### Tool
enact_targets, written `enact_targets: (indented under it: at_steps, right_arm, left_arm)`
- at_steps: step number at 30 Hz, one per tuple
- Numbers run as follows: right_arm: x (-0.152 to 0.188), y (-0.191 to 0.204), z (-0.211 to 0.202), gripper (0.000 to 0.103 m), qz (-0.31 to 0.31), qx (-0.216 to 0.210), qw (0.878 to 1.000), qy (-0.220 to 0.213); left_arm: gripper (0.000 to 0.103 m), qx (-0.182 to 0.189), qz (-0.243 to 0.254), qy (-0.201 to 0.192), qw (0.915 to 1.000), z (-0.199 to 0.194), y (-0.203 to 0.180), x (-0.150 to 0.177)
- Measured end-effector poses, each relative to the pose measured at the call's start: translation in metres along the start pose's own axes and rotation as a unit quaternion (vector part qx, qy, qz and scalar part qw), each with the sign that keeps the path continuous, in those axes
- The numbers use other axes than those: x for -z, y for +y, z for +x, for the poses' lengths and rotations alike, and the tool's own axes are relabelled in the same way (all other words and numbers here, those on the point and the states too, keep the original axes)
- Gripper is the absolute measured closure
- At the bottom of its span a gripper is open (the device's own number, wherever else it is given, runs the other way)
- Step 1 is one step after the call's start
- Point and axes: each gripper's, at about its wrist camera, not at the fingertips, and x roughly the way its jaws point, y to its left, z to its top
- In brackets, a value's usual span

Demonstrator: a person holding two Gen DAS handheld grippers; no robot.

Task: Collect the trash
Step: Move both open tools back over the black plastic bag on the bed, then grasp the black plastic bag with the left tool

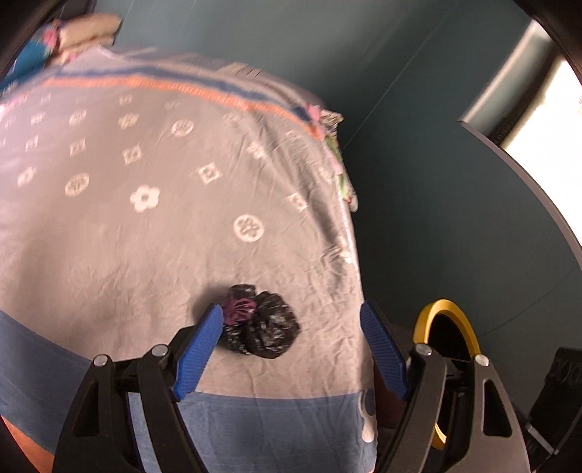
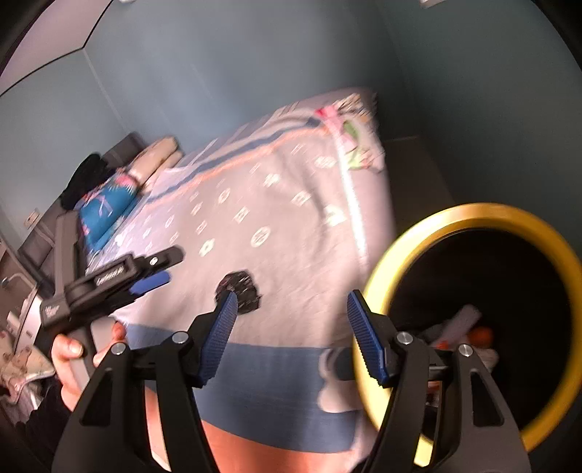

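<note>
A crumpled black plastic bag with a purple patch [image 1: 259, 325] lies on the grey patterned bedsheet [image 1: 145, 236] near the bed's right edge. My left gripper [image 1: 291, 320] is open just above it, its left pad [image 1: 198, 349] touching the bag's side. The bag also shows in the right wrist view [image 2: 240, 285]. My right gripper [image 2: 291, 309] is open and empty, hovering over the bed's edge beside the yellow-rimmed black bin [image 2: 483, 327], which holds several pieces of trash. The left gripper shows in the right wrist view [image 2: 152, 276], held in a hand.
The bin [image 1: 447, 327] stands on the floor right of the bed. Pillows [image 1: 83, 32] and a blue cushion [image 2: 105, 211] lie at the bed's far end. Teal walls [image 1: 400, 54] surround the bed. A window [image 1: 545, 105] is at right.
</note>
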Motion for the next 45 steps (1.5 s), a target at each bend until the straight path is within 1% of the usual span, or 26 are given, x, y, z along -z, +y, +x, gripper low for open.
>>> enact_targets:
  at_steps: [1,3,7,10,14,16,18,22,24,28,31,32,34,36,40,42,43,45]
  right_arm:
    - [0.001,0.005,0.005,0.042,0.000,-0.004,1.000,0.004]
    - [0.000,0.015,0.032,0.042,-0.006,-0.017,0.999,0.027]
    - [0.006,0.031,0.062,0.043,-0.017,-0.024,0.998,0.055]
    - [0.011,0.042,0.088,0.043,-0.026,-0.032,0.997,0.072]
    - [0.015,0.048,0.113,0.044,-0.030,-0.041,0.995,0.083]
    - [0.015,0.050,0.125,0.047,-0.029,-0.043,0.995,0.091]
    - [0.014,0.051,0.135,0.048,-0.028,-0.048,0.993,0.100]
    - [0.013,0.055,0.153,0.048,-0.032,-0.049,0.992,0.109]
    - [0.013,0.055,0.164,0.051,-0.036,-0.044,0.992,0.115]
    - [0.010,0.051,0.176,0.056,-0.026,-0.051,0.990,0.126]
    - [0.010,0.051,0.185,0.060,-0.027,-0.050,0.990,0.129]
    - [0.009,0.051,0.188,0.065,-0.029,-0.051,0.990,0.131]
    - [0.009,0.051,0.192,0.065,-0.031,-0.051,0.989,0.133]
    - [0.009,0.049,0.194,0.070,-0.029,-0.049,0.990,0.132]
    - [0.007,0.048,0.198,0.078,-0.029,-0.051,0.989,0.134]
    - [0.007,0.046,0.200,0.082,-0.026,-0.051,0.989,0.138]
    - [0.007,0.046,0.199,0.083,-0.025,-0.051,0.989,0.137]
    - [0.008,0.046,0.197,0.089,-0.028,-0.052,0.989,0.135]
  left_arm:
    - [0.029,0.004,-0.010,0.008,0.9999,0.005,0.007,-0.002]
    - [0.029,0.009,-0.030,0.022,0.9993,0.014,0.021,-0.004]
    - [0.030,0.026,-0.083,0.049,0.9950,0.032,0.048,-0.004]
    - [0.030,0.036,-0.104,0.059,0.9921,0.040,0.059,-0.004]
    - [0.031,0.053,-0.124,0.069,0.9884,0.048,0.067,-0.006]
    - [0.033,0.060,-0.130,0.074,0.9870,0.052,0.068,-0.008]
    - [0.034,0.065,-0.130,0.079,0.9862,0.056,0.068,-0.008]
    - [0.037,0.062,-0.121,0.090,0.9866,0.069,0.067,-0.011]
    - [0.038,0.063,-0.120,0.100,0.9857,0.078,0.067,-0.012]
    - [0.040,0.066,-0.125,0.119,0.9828,0.095,0.070,-0.013]
    - [0.048,0.075,-0.138,0.134,0.9785,0.106,0.075,-0.011]
    - [0.051,0.080,-0.144,0.138,0.9766,0.109,0.076,-0.009]
    - [0.057,0.081,-0.153,0.137,0.9753,0.112,0.079,-0.008]
    - [0.062,0.085,-0.156,0.139,0.9742,0.114,0.080,-0.007]
    - [0.068,0.092,-0.168,0.142,0.9711,0.116,0.085,-0.008]
    - [0.075,0.098,-0.178,0.142,0.9686,0.116,0.089,-0.008]
    - [0.076,0.101,-0.182,0.142,0.9678,0.115,0.090,-0.008]
    - [0.078,0.105,-0.185,0.140,0.9671,0.114,0.090,-0.008]
